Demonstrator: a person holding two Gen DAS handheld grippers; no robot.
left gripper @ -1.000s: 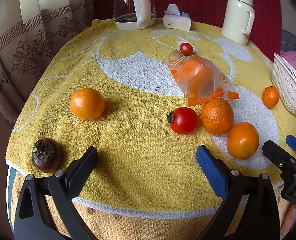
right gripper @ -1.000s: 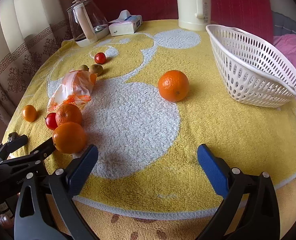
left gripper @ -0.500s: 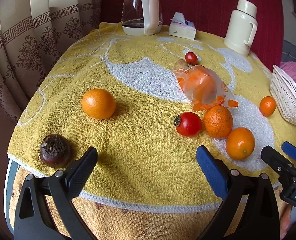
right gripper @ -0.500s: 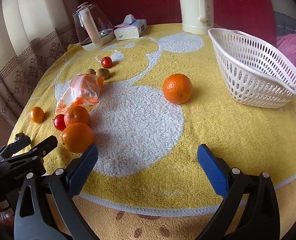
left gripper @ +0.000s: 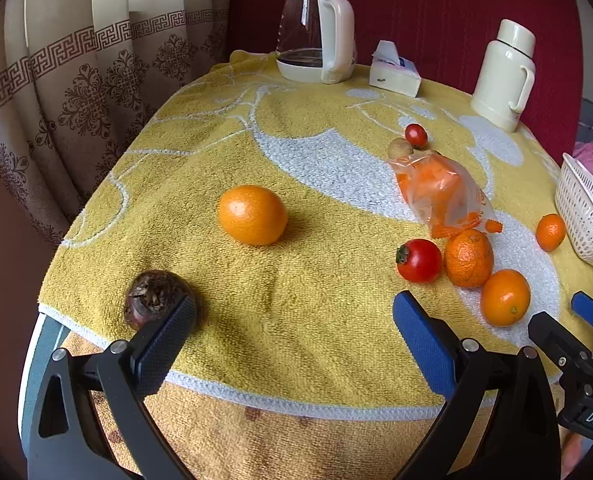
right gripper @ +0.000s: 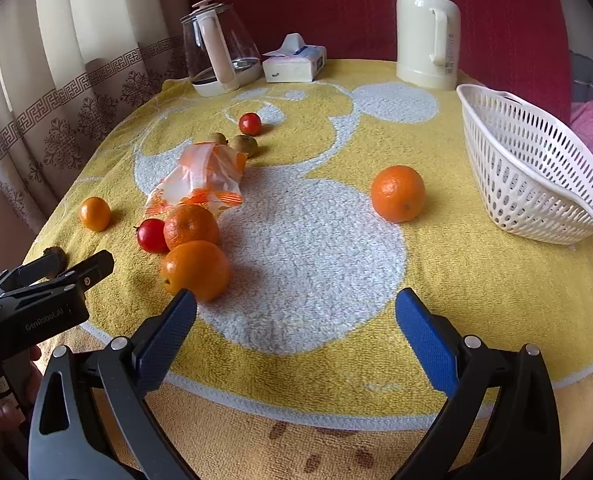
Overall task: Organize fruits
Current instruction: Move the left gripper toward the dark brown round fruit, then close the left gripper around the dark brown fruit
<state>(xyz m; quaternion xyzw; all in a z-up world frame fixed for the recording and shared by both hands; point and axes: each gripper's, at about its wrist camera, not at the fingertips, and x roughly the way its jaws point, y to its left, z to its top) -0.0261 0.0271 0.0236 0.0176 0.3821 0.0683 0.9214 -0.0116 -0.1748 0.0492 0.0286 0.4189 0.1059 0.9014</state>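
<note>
Right wrist view is showing the right gripper (right gripper: 294, 316) sitting wide and empty by an orange (right gripper: 196, 270); left gripper (left gripper: 292, 322) is sitting wide too. Fruits are waiting outside the basket (right gripper: 536, 176). Bumping round fruit could be rolling it off the surface (right gripper: 456, 280).

Towel (right gripper: 476, 264): we see yellow with white shapes
Basket (right gripper: 536, 184): white
Oranges (right gripper: 398, 193): orange
Tomatoes (left gripper: 419, 261): red
Curtain (left gripper: 96, 80): beige, brown key-pattern band
</note>
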